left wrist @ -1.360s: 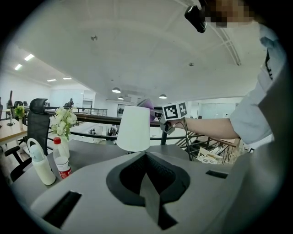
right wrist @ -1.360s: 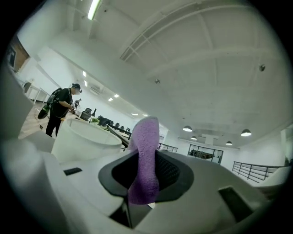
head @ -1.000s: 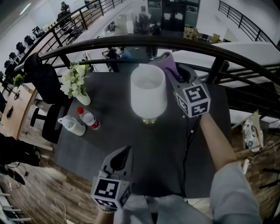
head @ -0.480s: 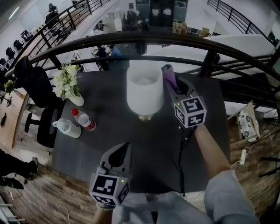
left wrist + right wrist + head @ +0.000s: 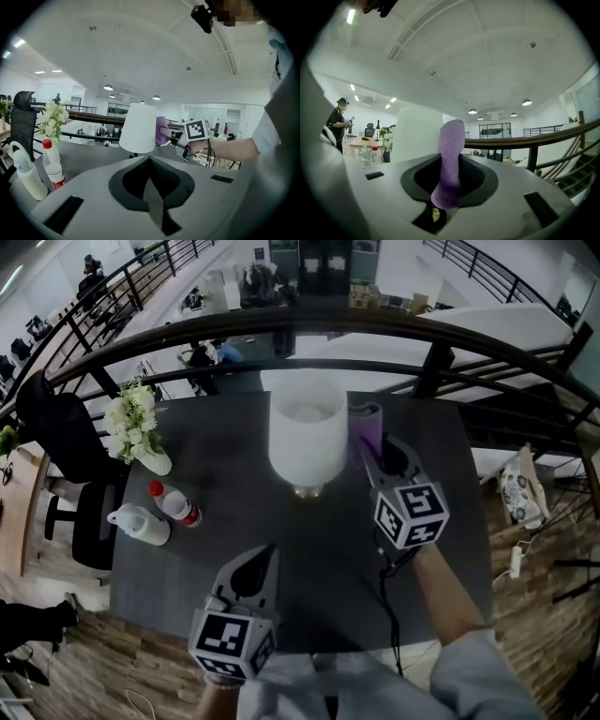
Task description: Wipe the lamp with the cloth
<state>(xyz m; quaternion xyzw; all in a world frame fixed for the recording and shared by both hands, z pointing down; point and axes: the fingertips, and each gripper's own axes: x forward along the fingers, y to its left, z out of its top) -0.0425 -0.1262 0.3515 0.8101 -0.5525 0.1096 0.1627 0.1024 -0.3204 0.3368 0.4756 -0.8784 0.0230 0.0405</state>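
Note:
A lamp with a white shade (image 5: 306, 440) stands at the middle back of the dark table (image 5: 319, 549). My right gripper (image 5: 368, 442) is shut on a purple cloth (image 5: 366, 424), which rests against the shade's right side. In the right gripper view the purple cloth (image 5: 447, 159) sticks up between the jaws with the white shade (image 5: 416, 133) just to its left. My left gripper (image 5: 255, 570) hovers near the table's front edge, jaws together with nothing in them. The left gripper view looks at the lamp shade (image 5: 138, 127) and cloth (image 5: 161, 131).
A vase of white flowers (image 5: 134, 423) stands at the table's back left. A white spray bottle (image 5: 139, 524) and a red-capped bottle (image 5: 176, 504) lie left of the middle. A black railing (image 5: 281, 329) runs behind the table. A cable (image 5: 389, 610) trails from my right gripper.
My right gripper has slid down the shade's right side with the cloth, from near the top rim towards its lower part. The left gripper has stayed put.

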